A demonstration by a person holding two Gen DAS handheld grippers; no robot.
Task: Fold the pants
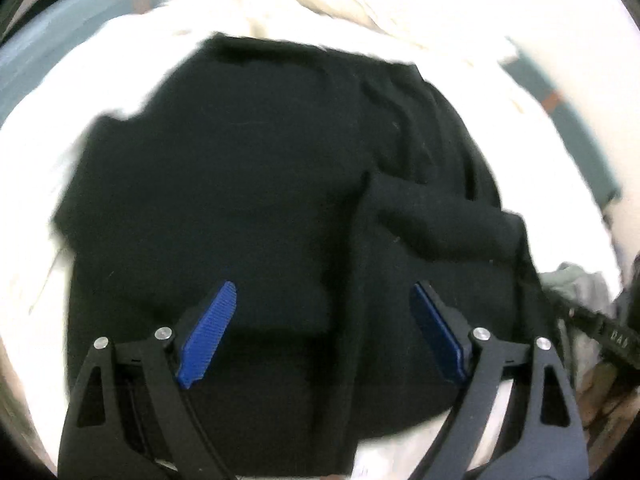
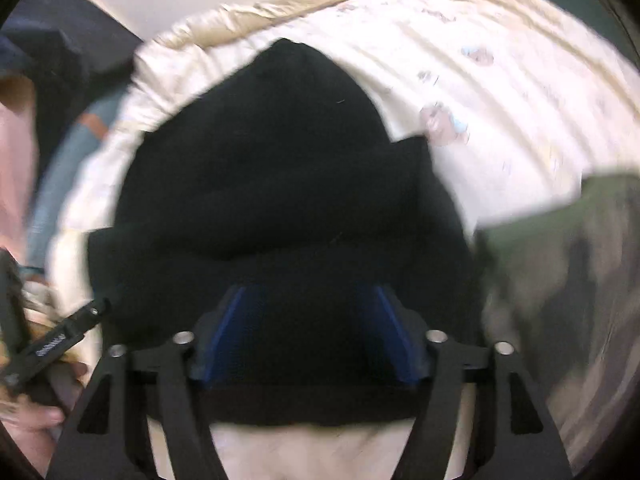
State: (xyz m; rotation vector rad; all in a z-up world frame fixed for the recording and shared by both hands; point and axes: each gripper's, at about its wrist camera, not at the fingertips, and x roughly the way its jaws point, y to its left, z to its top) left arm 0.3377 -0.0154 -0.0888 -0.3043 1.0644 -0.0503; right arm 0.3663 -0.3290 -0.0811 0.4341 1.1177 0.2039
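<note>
L gripper (image 1: 324, 320) sits nearest the lens in the left wrist view: black arms, blue ribbed pads (image 1: 208, 336) spread wide, nothing between them, hanging above the cloth w/o touching it. Below it the black pants (image 1: 240, 184) lie folded into a compact stack on a white, lightly patterned bedsheet (image 1: 460, 8), w/ a ridge of fabric running down the right half. R gripper (image 2: 308, 332) in its own view: jaws apart too, pads not pressing anything, pants (image 2: 280, 184) under and ahead of it, near hem just beyond the arms. Sheet (image 2: 500, 92) shows faint printed motifs. A greenish garment (image 2: 560, 264) lies right of the pants, prob. another piece of clothing but too blurred to say. At the left edge, a hand (image 2: 36, 412) grips the other gripper's black handle.
</note>
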